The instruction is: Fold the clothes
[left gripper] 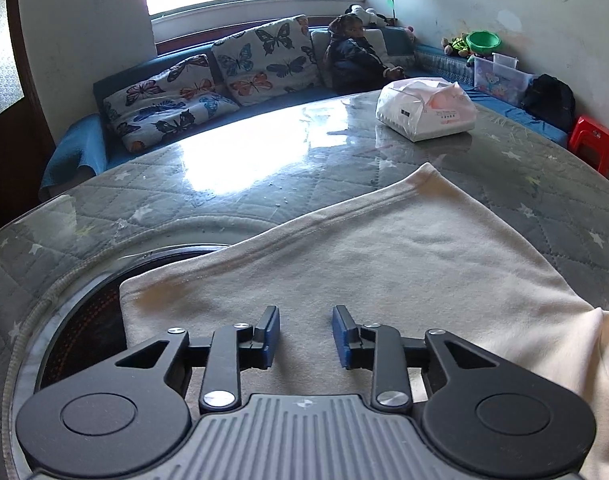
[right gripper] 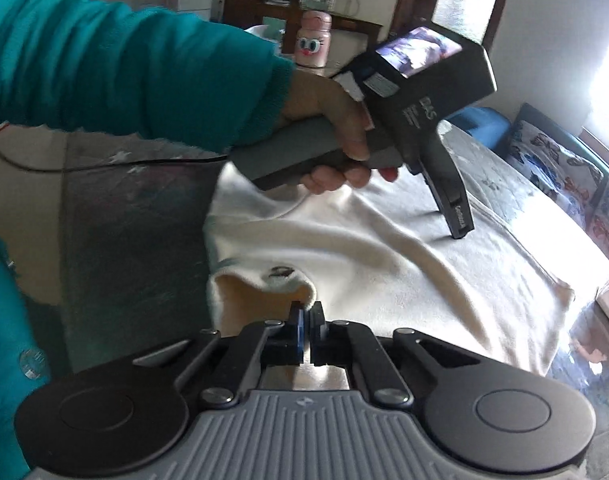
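A cream garment (left gripper: 384, 252) lies spread on the glass-topped table (left gripper: 232, 168). My left gripper (left gripper: 306, 334) is open, its blue pads just above the cloth near the near edge, holding nothing. In the right wrist view the same garment (right gripper: 384, 280) is rumpled. My right gripper (right gripper: 306, 318) is shut on a lifted edge of the garment near its collar. The left gripper body (right gripper: 420, 92), held by a hand in a teal sleeve, points down at the cloth.
A white plastic bag (left gripper: 424, 110) sits on the far right of the table. A sofa with butterfly cushions (left gripper: 208, 80) runs behind it, with a child (left gripper: 356, 56) seated. A red stool (left gripper: 592, 142) stands at right. A round dark hob (left gripper: 88, 320) is set in the table.
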Tool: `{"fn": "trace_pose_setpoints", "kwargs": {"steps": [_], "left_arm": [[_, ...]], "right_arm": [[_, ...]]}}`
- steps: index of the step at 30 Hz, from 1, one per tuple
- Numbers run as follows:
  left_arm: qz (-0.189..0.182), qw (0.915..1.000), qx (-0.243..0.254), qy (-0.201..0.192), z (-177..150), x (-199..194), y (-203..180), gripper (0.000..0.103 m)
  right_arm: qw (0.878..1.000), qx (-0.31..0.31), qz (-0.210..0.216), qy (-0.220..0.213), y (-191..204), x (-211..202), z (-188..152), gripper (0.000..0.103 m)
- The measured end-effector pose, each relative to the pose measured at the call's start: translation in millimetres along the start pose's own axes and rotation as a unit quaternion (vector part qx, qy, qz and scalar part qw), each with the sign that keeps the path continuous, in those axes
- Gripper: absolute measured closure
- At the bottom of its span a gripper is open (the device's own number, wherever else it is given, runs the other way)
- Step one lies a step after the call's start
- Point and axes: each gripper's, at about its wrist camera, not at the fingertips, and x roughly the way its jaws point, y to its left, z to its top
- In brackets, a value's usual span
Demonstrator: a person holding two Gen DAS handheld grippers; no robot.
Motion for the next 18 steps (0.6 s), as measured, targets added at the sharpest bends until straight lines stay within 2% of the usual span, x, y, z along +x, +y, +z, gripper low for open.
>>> {"fn": "trace_pose_setpoints", "kwargs": {"steps": [5,8,12,16,18], "left_arm": [[0.004,1.0,-0.002,-0.006,-1,0,1,0.068],[0.009,0.9999,-0.003,-0.009,-2,0,2,0.061],[0.013,0.9998,-0.006,-0.014,-4,-4,4,0.06],[0.015,0.9992,0.011,-0.035,-9,-22,-6,0.06],[0.007,0.9988,0.016,-0.045,-14,-35,-12,0.06]], "right_arm": [[1.0,-0.009,0.01,0.015,12,-3,-7,0.101],[1.0,-0.005,0.006,0.018,16,1,-9,0.099],[0.999,0.025,0.017,0.011,12,-6,-8,0.092],[0.998,0.066,0.023,0.0,2,-26,-10,0.092],[0.995,0.094,0.012,-0.005,-6,-38,-14,0.092]]}}
